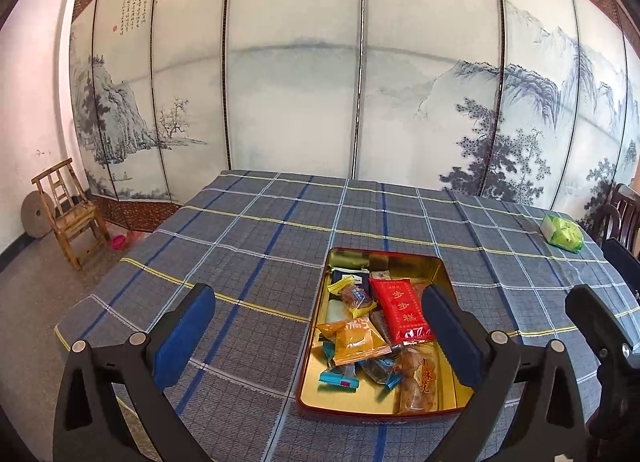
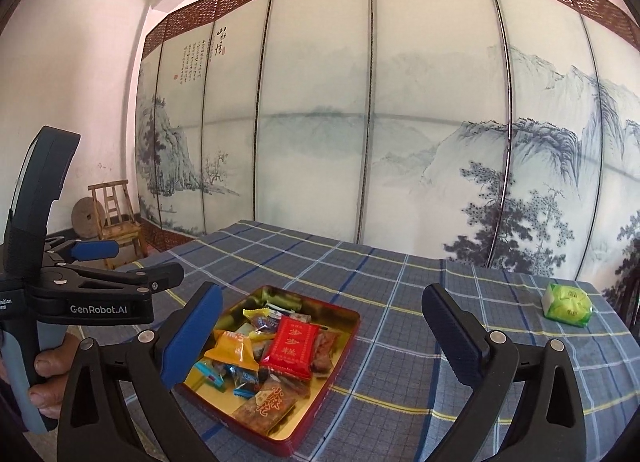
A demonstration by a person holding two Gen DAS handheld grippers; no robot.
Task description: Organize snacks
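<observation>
I hold both the left gripper (image 1: 318,326) and right gripper (image 2: 322,332) spread wide, empty, above the red snack tin (image 2: 340,346). A green packet (image 2: 567,304) lies well right of the tin.

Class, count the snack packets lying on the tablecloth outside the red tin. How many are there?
1. A green packet lies alone near the table's far right corner, well apart from the red tin. Nothing else shows on the cloth; the grippers may hide some.
</observation>
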